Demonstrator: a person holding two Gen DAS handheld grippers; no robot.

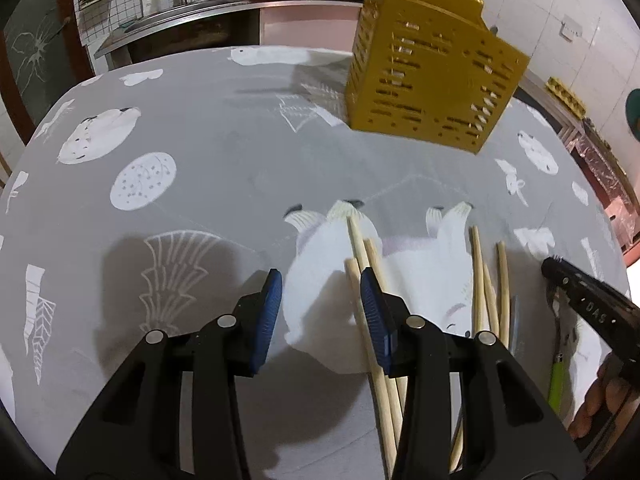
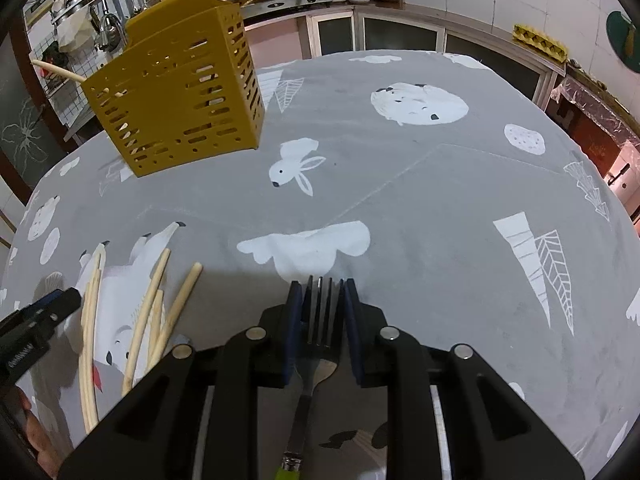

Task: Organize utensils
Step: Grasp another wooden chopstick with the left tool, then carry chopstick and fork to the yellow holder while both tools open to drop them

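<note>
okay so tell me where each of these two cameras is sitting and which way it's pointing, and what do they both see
Left wrist: on the left gripper, looking forward and down over its open fingers at chopsticks on the table; a hand shows lower right.
Right wrist: on the right gripper, looking forward and down past fingers closed on a fork.
Shared: the yellow utensil holder, chopsticks, tablecloth, kitchen counter behind.

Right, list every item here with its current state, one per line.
Left tool: open, nothing between its pads.
Right tool: shut on the green-handled metal fork.
Perforated yellow plastic utensil holder: upright, one chopstick inside.
Loose pale wooden chopsticks: lying flat on the grey patterned tablecloth.
</note>
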